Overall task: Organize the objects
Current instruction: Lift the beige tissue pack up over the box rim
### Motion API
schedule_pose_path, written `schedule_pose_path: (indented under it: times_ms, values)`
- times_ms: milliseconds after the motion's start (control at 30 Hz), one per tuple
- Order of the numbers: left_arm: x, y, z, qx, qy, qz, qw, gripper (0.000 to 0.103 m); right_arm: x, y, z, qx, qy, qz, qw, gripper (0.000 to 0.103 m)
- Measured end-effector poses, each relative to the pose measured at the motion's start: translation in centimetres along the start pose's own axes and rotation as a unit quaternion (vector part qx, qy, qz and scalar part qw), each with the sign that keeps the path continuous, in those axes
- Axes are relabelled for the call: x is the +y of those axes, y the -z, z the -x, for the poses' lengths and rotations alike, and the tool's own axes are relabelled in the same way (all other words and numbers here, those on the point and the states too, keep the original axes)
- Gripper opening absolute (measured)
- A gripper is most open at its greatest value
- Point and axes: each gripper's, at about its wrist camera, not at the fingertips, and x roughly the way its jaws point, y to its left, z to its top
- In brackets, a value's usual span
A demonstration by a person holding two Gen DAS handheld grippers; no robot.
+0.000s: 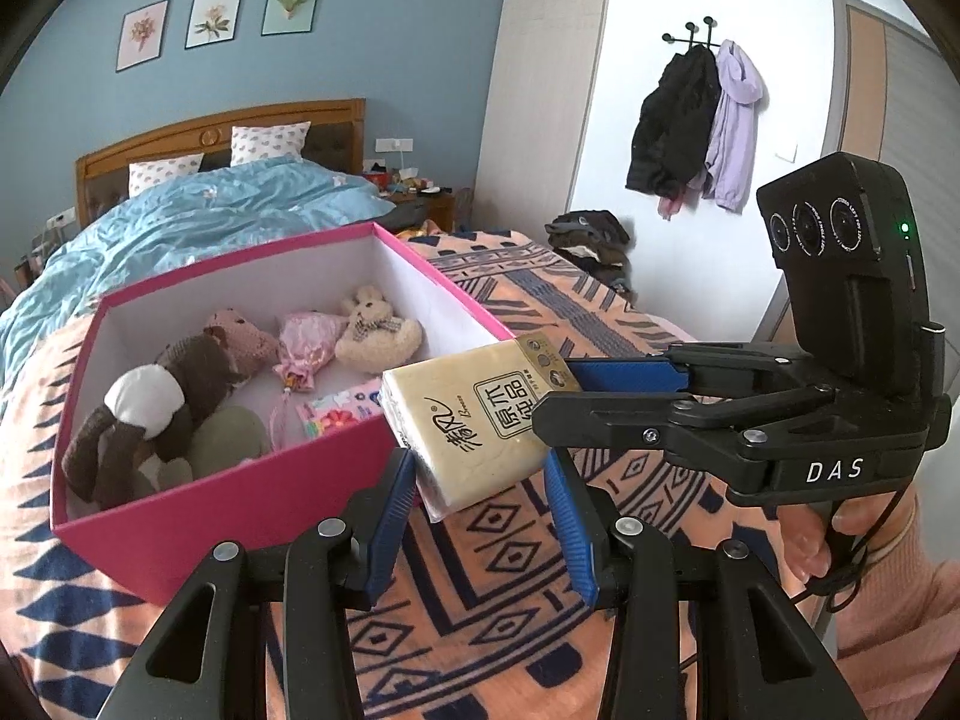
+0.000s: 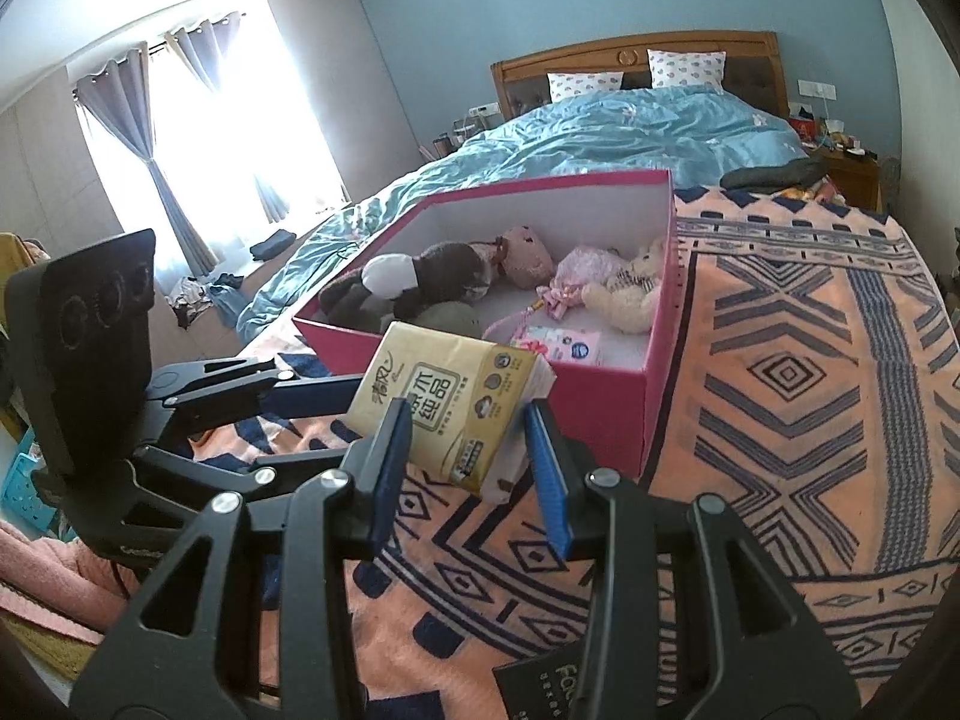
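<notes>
Two grippers clamp one tissue pack (image 1: 474, 420) between them, above the patterned blanket (image 1: 510, 546) on the bed. In the left wrist view, the left gripper (image 1: 480, 474) has its blue pads on the pack's two long sides, jaws drawn narrow on it. The right gripper (image 1: 555, 387) comes in from 3 o'clock and pinches the pack's far end, a hand (image 1: 810, 546) in a pink sleeve gripping its handle at 4 o'clock.

From the right wrist view, the right gripper (image 2: 465, 426) holds the same tissue pack (image 2: 444, 408), also narrow and pressed on it, and the left gripper (image 2: 336, 387) reaches in from 9 o'clock to the pack's left end. The pack hangs tilted, clear of the blanket, just in front of the near wall of the pink box (image 2: 600, 396).

That box lies open on the blanket at 10 o'clock of the pack in the left wrist view. Inside it are a brown plush toy (image 1: 180, 378) at the left, a cream teddy bear (image 1: 375, 330) toward the far right corner, a pink drawstring pouch (image 1: 306, 348) between them, and a small flowered packet (image 1: 342, 411) against the near wall. A blue duvet (image 1: 198, 216) covers the bed behind the box, toward 11 o'clock.
</notes>
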Motion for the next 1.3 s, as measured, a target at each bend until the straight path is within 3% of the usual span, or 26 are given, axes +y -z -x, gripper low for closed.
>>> schedule_pose_path:
  times_ms: [1300]
  values:
    - [2.6, -3.5, -3.5, 0.010, -0.010, 0.021, 0.9997, 0.044, -2.7, -3.7, -2.1, -0.005, 0.008, -0.003, 1.000, 0.042]
